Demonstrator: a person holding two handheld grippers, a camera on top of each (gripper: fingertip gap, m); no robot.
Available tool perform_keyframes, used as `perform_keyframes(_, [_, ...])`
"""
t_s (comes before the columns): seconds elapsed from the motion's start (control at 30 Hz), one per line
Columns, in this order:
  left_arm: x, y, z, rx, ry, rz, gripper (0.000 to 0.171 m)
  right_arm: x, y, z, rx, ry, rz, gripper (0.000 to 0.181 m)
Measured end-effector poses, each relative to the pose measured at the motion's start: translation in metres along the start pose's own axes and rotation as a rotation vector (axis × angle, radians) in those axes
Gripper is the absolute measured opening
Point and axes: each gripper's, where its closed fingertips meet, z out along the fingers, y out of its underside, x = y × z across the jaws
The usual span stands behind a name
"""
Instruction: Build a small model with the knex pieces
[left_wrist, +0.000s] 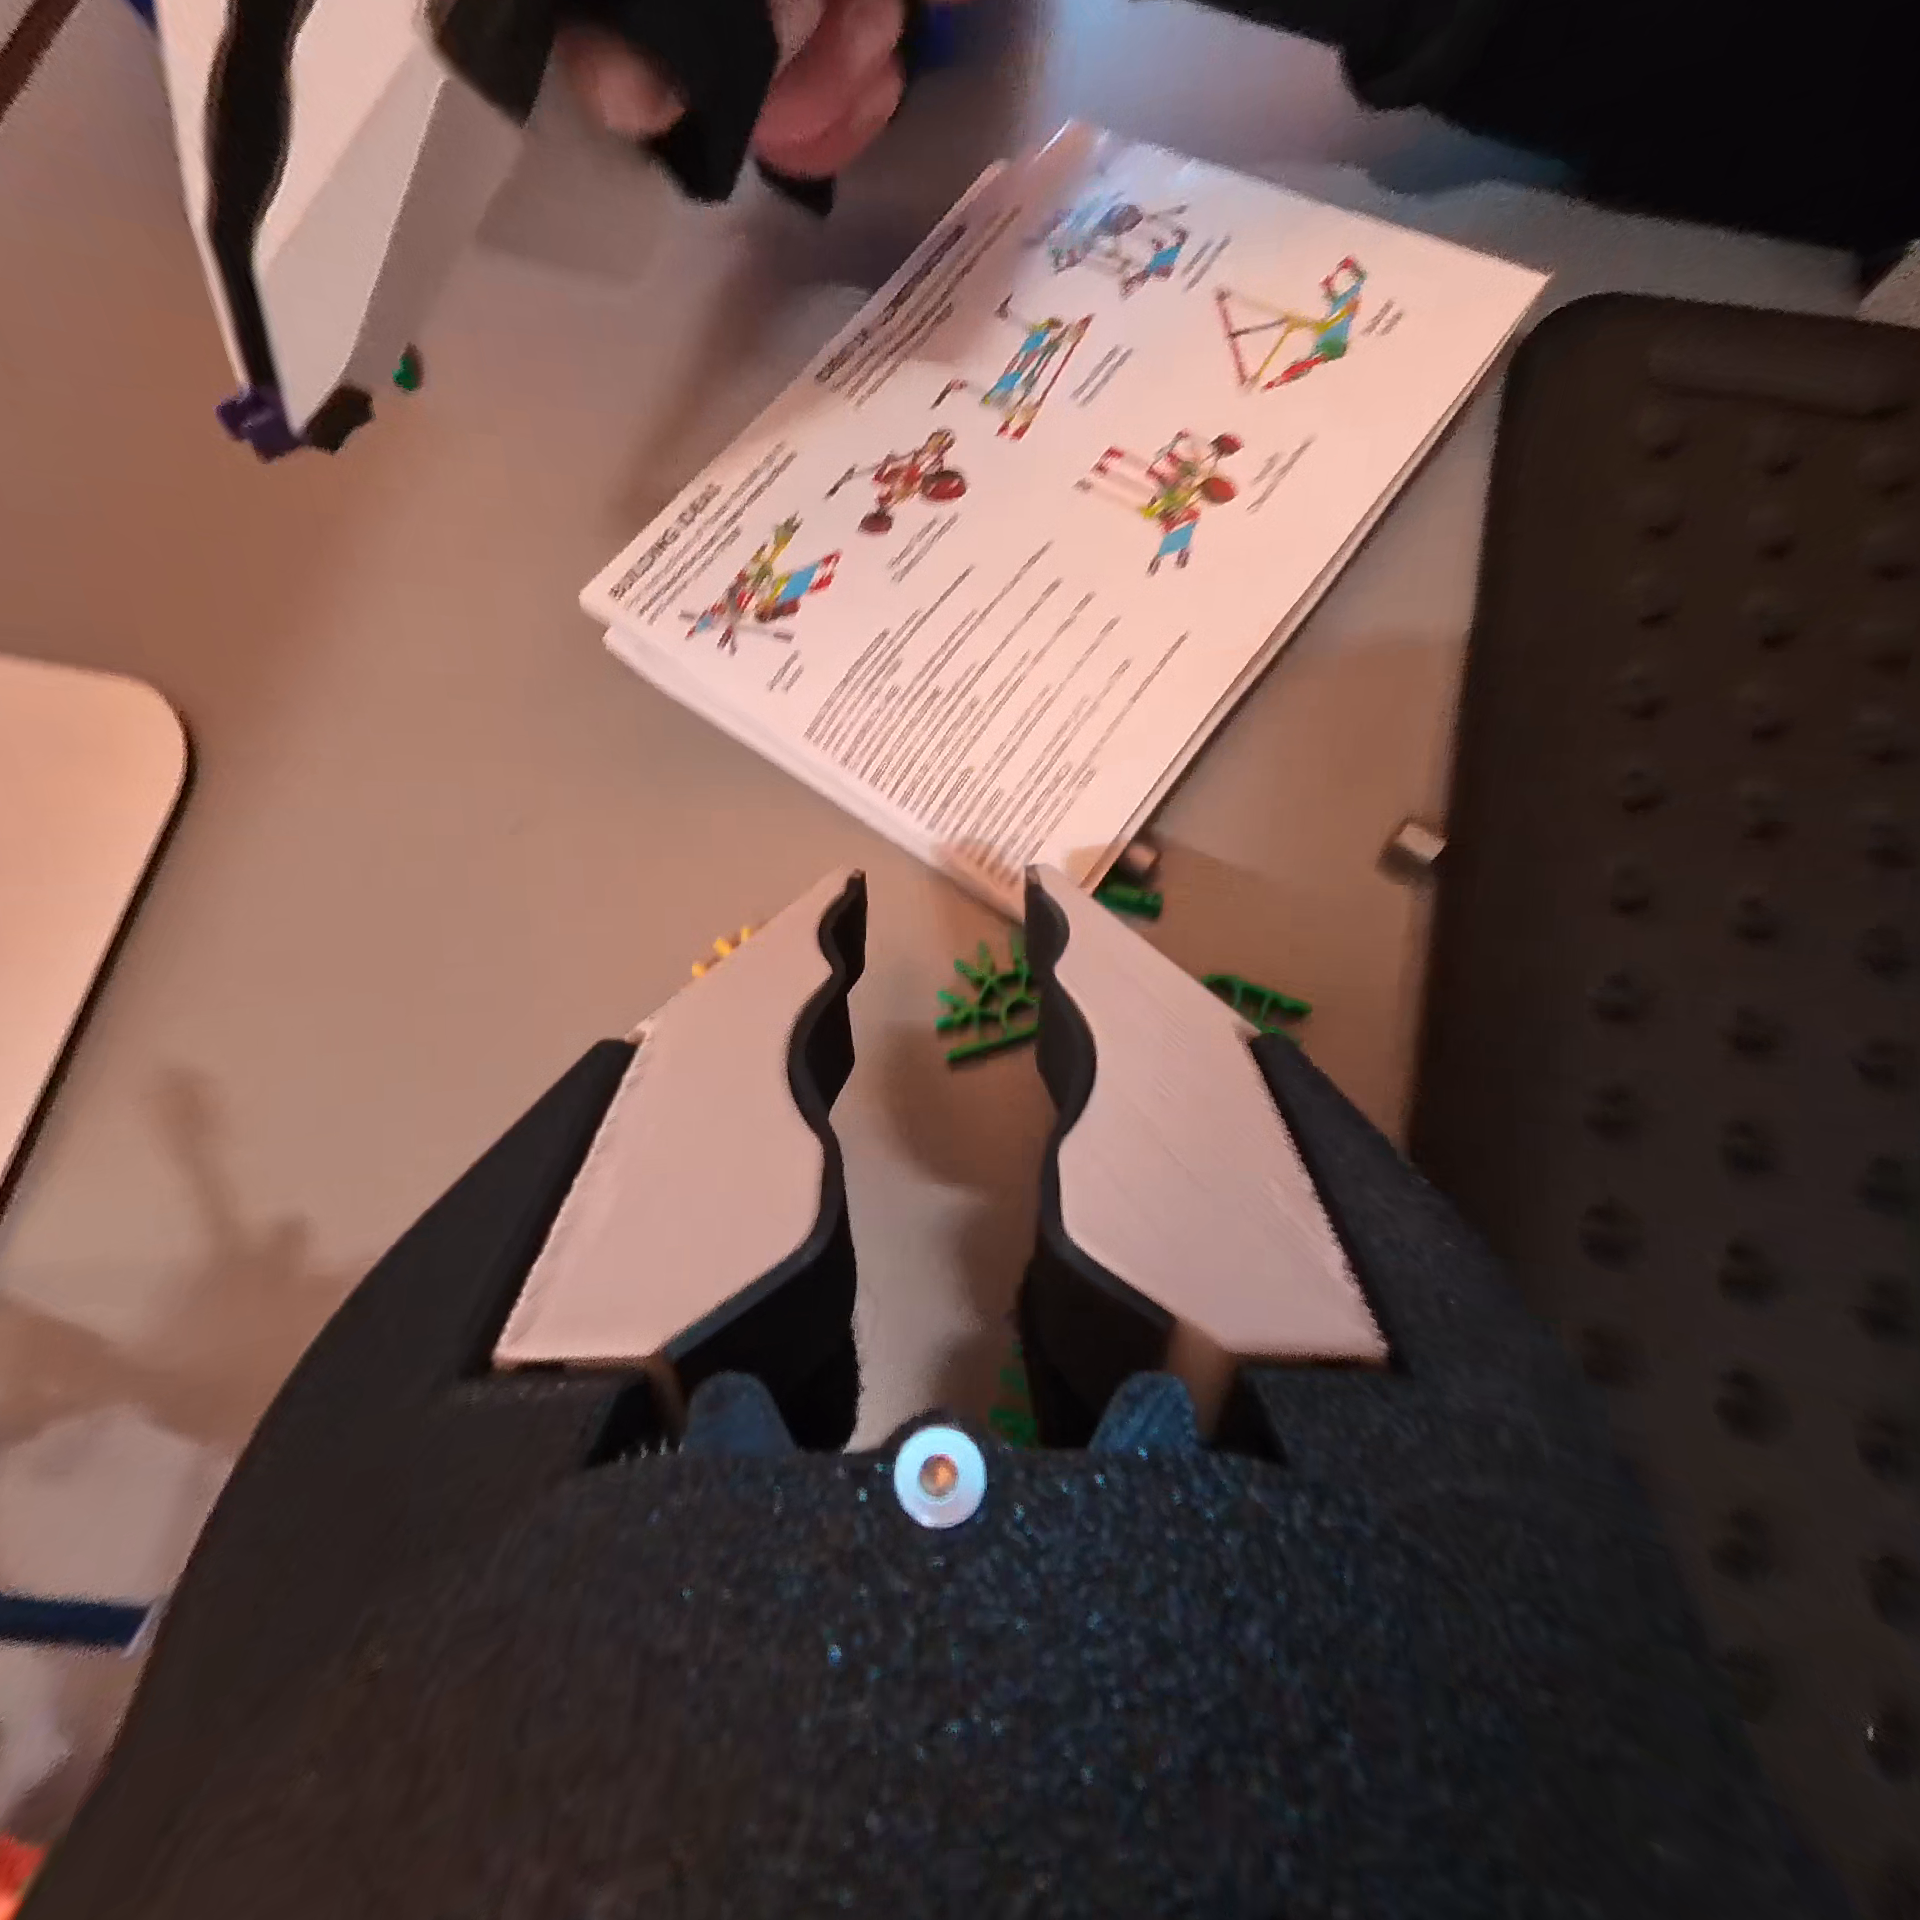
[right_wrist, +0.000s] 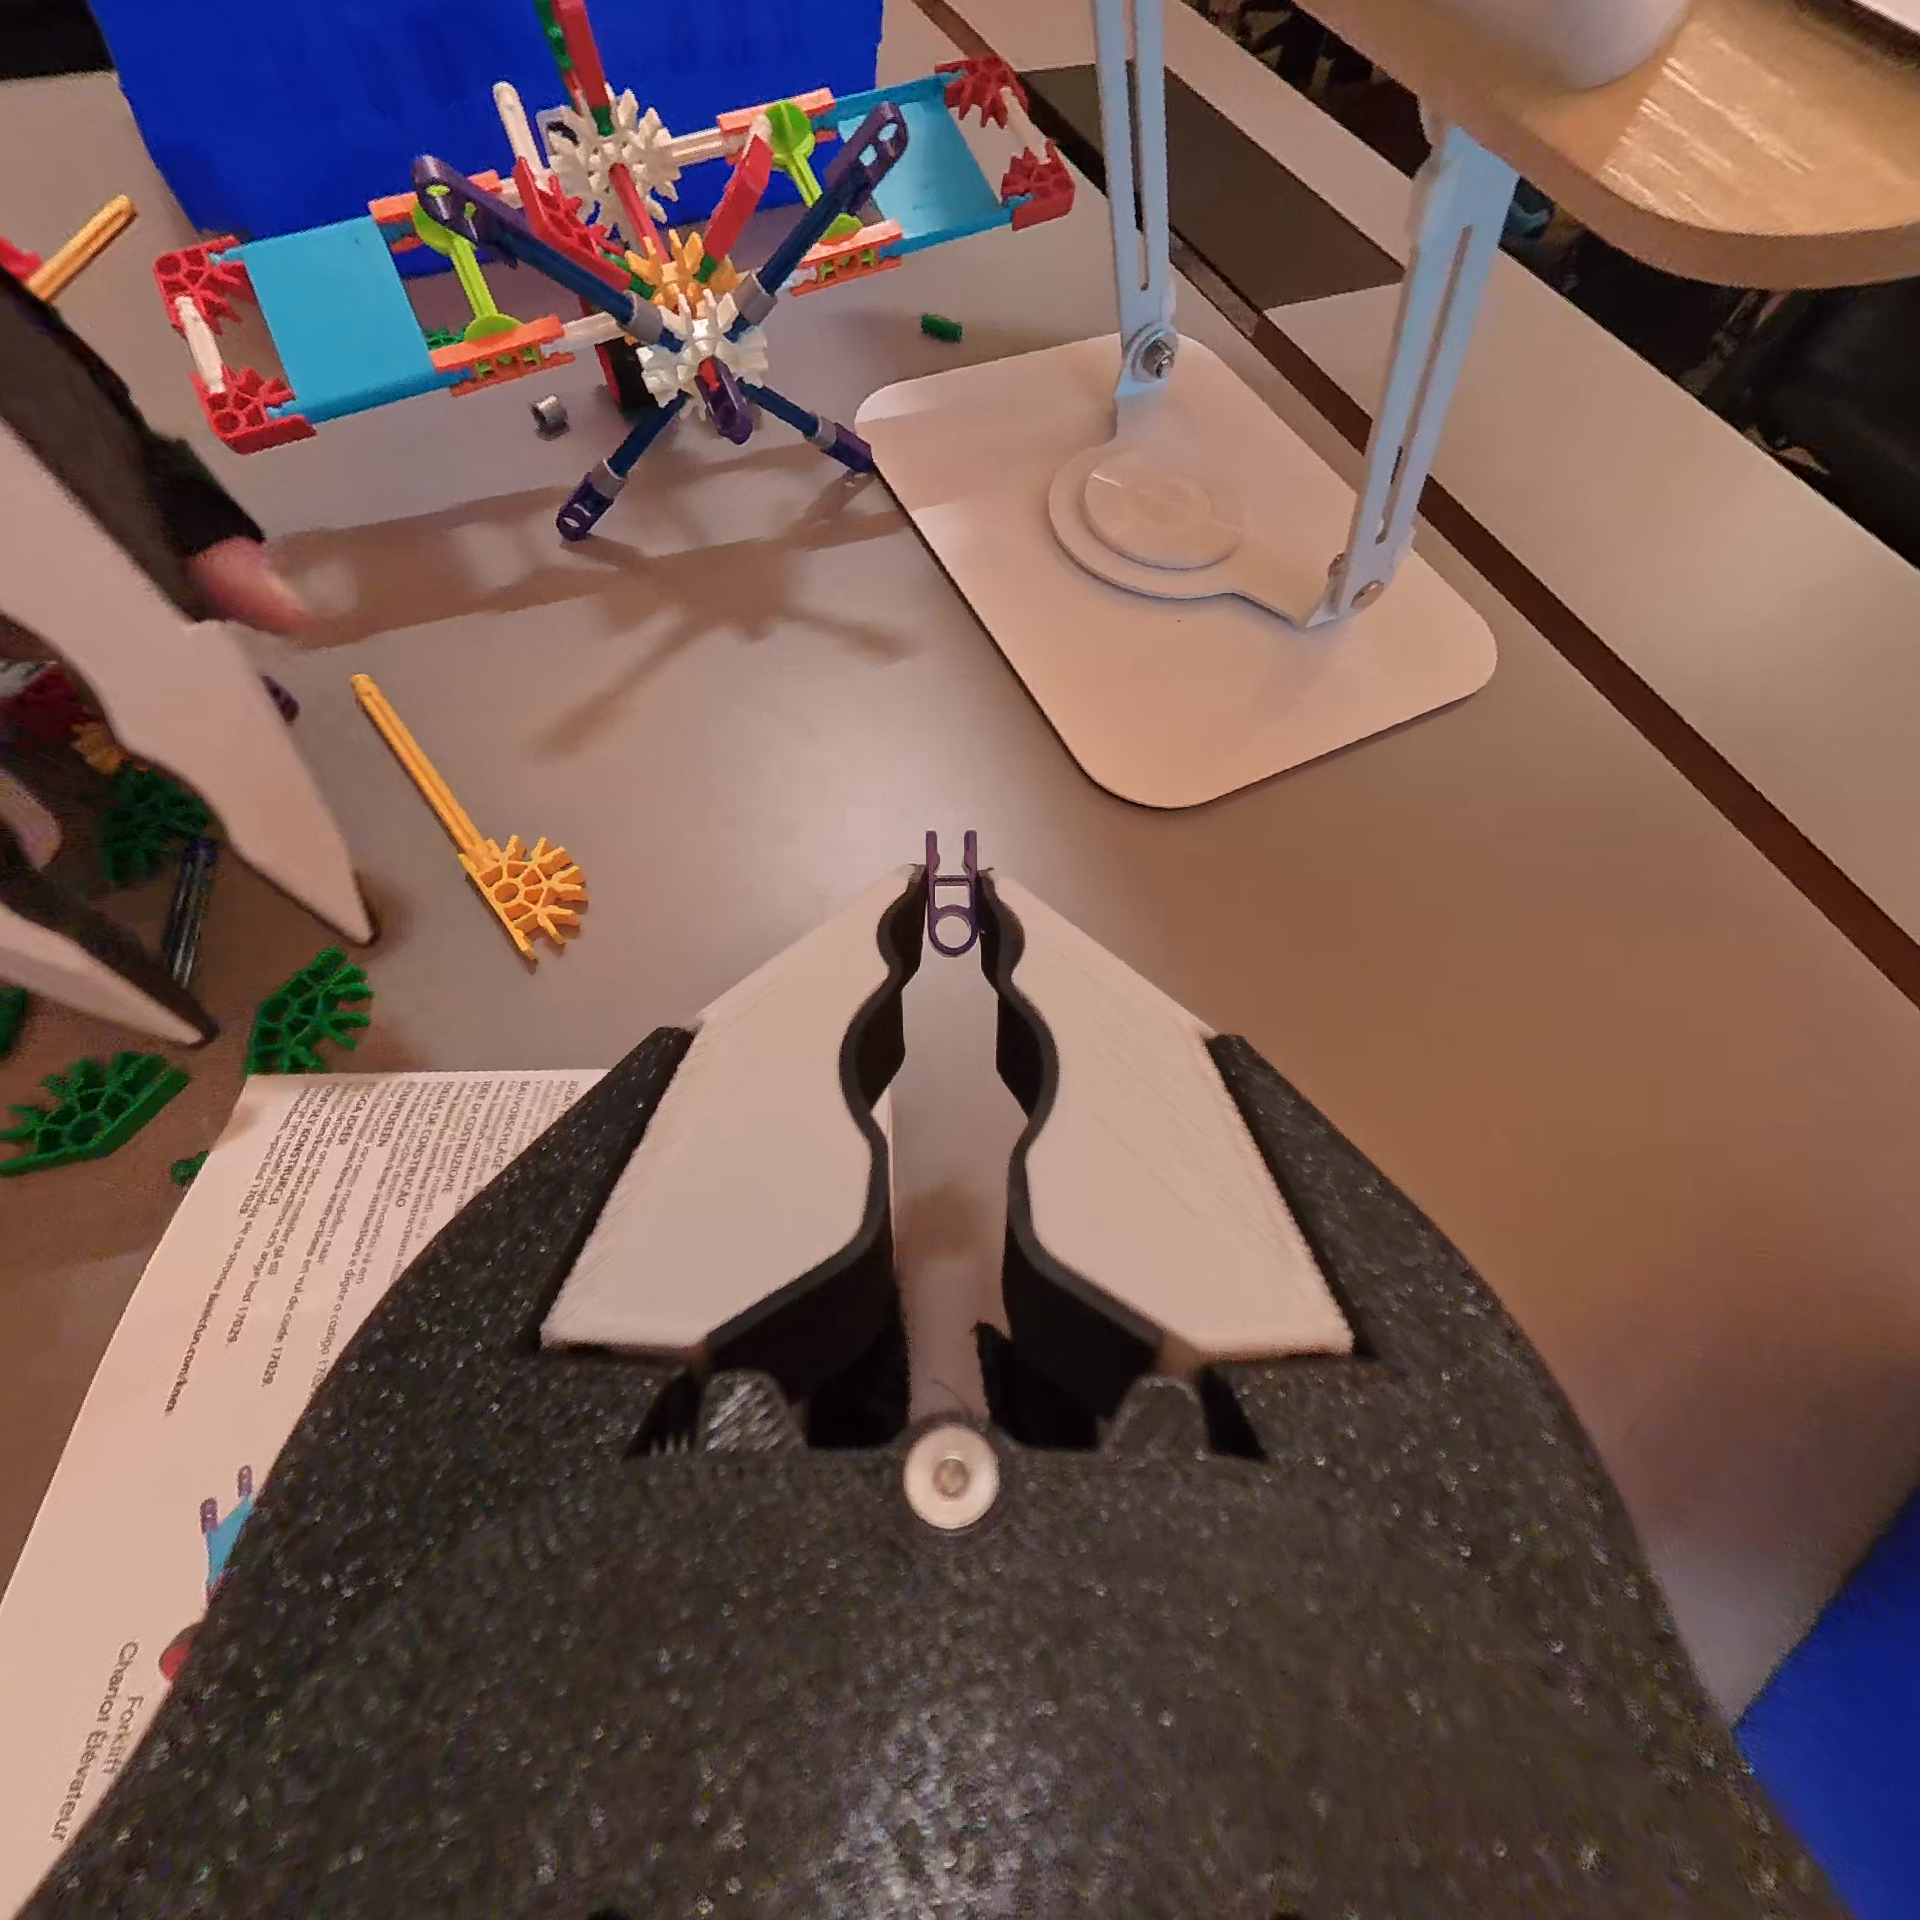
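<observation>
My left gripper (left_wrist: 948, 902) is open and empty, hovering over several green connector pieces (left_wrist: 985, 1003) on the tan table by the near corner of an instruction booklet (left_wrist: 1039, 520). My right gripper (right_wrist: 951, 883) is shut on a small purple clip connector (right_wrist: 951, 909), held above the table with its forked end sticking past the fingertips. In the left wrist view the right gripper (left_wrist: 301, 416) shows at the top left with the purple piece (left_wrist: 252, 424) at its tip. In the right wrist view the left gripper (right_wrist: 281, 982) shows at the left edge above the green connectors (right_wrist: 307, 1013).
A colourful rod-and-connector model (right_wrist: 623, 270) stands at the back before a blue box (right_wrist: 416, 104). A yellow rod with a yellow connector (right_wrist: 488, 842) lies loose. A white stand base (right_wrist: 1195, 623) is to the right. A black perforated surface (left_wrist: 1714, 935) borders the table. The grippers' ends are close to 15 centimeters from one another.
</observation>
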Motion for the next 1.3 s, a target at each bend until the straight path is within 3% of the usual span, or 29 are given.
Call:
perform_keyframes(0.27, [0.029, 0.000, 0.032, -0.062, 0.140, -0.080, 0.032, 0.005, 0.006, 0.000, -0.007, 0.011, 0.020, 0.009])
perform_keyframes(0.57, [0.057, 0.000, 0.031, -0.115, 0.254, -0.088, 0.051, 0.005, 0.014, 0.003, -0.025, -0.001, 0.032, 0.009])
perform_keyframes(1.3, [0.062, 0.000, 0.031, -0.096, 0.269, -0.075, 0.048, 0.004, 0.014, 0.003, -0.030, -0.002, 0.030, 0.009])
